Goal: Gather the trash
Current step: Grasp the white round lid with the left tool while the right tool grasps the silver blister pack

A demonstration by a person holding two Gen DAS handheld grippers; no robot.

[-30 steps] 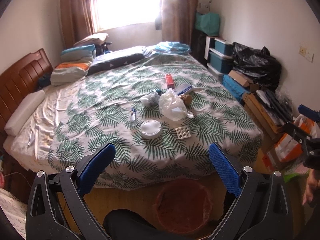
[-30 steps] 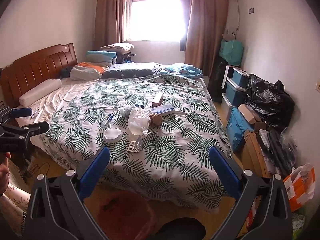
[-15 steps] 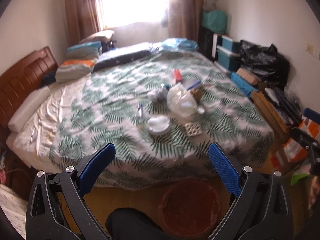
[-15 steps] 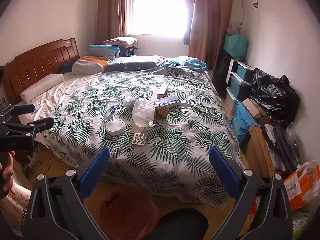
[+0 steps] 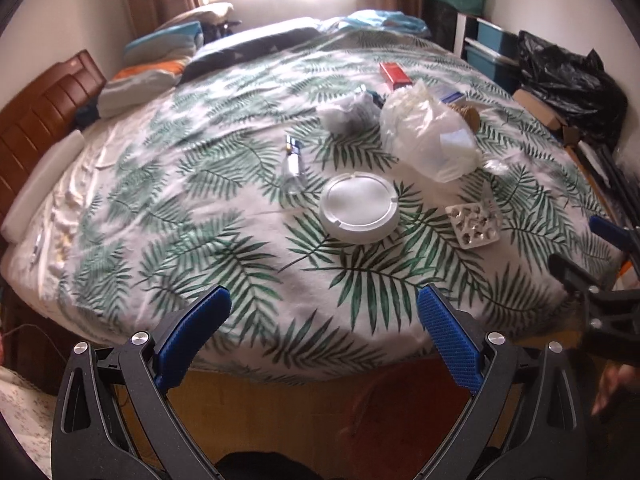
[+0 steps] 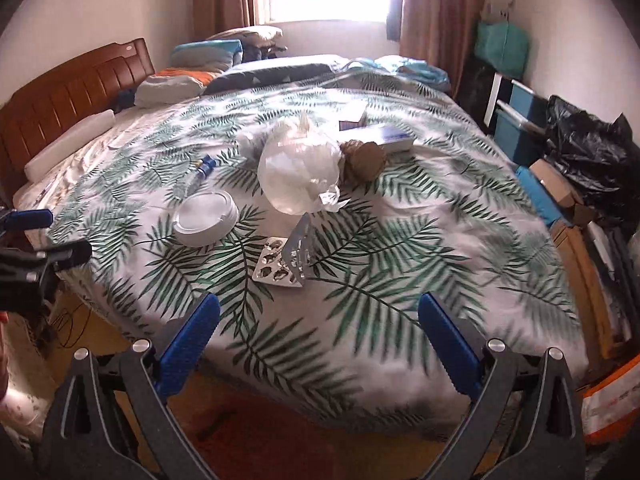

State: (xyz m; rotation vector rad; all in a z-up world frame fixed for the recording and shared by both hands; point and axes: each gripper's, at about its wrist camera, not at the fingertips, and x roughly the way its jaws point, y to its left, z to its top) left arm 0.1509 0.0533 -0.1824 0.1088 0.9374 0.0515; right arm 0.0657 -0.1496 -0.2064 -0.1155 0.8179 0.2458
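Trash lies on the leaf-print bed cover: a white round lid, a silver blister pack, a crumpled clear plastic bag, a small clear bottle with blue cap, a brown paper ball, a red box and a blue-white box. My left gripper is open and empty over the bed's near edge. My right gripper is open and empty, just short of the blister pack. A red bin stands on the floor below.
Pillows and a wooden headboard are at the far left. Black bags, blue storage boxes and cardboard line the right wall. The other gripper shows at each view's edge, the right one and the left one.
Both grippers have moved forward toward the bed, so the trash now looks larger and closer. Both stay open and empty.
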